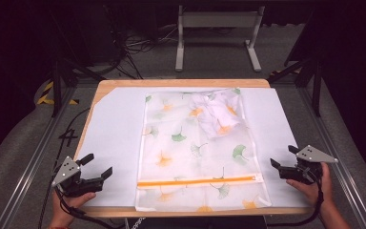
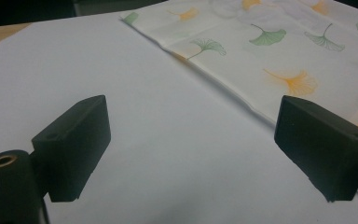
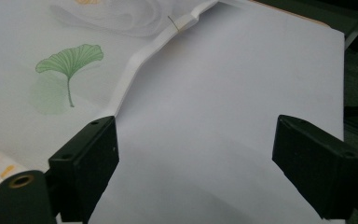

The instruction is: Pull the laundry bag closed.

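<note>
A sheer laundry bag [image 1: 195, 148] printed with green and orange ginkgo leaves lies flat mid-table, its orange zipper [image 1: 198, 182] running across near the front. A crumpled white garment [image 1: 217, 112] sits inside it toward the back right. My left gripper [image 1: 96, 164] is open at the front left, over the white sheet and apart from the bag's left edge [image 2: 223, 88]. At the front right my right gripper [image 1: 283, 156] is open beside the bag's right hem [image 3: 130, 79]. Nothing is between either pair of jaws [image 2: 191, 149] [image 3: 196, 154].
A white sheet [image 1: 114, 129] covers most of the wooden table [image 1: 181, 83]. Metal frame rails [image 1: 28, 162] run along both sides. A grey stand [image 1: 217, 28] and cables lie on the floor behind the table.
</note>
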`<state>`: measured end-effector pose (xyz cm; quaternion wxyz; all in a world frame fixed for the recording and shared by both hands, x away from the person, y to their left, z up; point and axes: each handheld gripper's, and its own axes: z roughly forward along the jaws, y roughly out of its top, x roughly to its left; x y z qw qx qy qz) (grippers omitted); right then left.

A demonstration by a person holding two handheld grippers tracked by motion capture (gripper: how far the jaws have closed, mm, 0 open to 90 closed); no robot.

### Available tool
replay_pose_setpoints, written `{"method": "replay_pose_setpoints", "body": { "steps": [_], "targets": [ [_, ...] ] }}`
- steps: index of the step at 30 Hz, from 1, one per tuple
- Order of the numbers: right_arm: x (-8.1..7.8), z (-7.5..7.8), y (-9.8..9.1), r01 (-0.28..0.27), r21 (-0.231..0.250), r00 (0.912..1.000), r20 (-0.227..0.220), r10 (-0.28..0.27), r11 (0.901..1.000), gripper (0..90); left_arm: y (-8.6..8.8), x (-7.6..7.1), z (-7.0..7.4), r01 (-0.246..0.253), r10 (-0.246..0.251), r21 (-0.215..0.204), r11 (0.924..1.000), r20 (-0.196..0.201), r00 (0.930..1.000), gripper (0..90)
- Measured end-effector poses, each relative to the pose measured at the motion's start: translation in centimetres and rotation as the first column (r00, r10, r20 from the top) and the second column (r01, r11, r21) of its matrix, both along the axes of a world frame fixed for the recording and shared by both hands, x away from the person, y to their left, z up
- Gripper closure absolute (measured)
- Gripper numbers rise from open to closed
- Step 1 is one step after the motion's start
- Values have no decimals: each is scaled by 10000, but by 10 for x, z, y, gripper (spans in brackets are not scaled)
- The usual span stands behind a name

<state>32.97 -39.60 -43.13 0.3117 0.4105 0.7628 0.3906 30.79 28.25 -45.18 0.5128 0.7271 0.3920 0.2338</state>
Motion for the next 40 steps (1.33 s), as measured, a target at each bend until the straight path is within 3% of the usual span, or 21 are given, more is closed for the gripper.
{"method": "replay_pose_setpoints", "body": {
  "steps": [3, 15, 26, 40],
  "targets": [
    [0, 1, 0, 59, 220, 10000, 21, -60, 9997, 152, -2, -2, 0, 81, -81, 136, 9999, -32, 10000, 116],
    [-4, -1, 3, 116, -158, 9998, 148, -114, 9998, 152, -10, -2, -1, 251, -245, 375, 9990, -181, 9995, 123],
    [-3, -4, 8, -115, -614, 9999, 67, 119, 9980, 159, -15, 0, -2, 268, -251, 856, 9960, -218, 9994, 120],
    [-2, -5, 7, -46, -604, 10000, 57, 49, 9982, 163, -16, 0, -1, 237, -217, 825, 9963, -248, 9995, 119]
  ]
}}
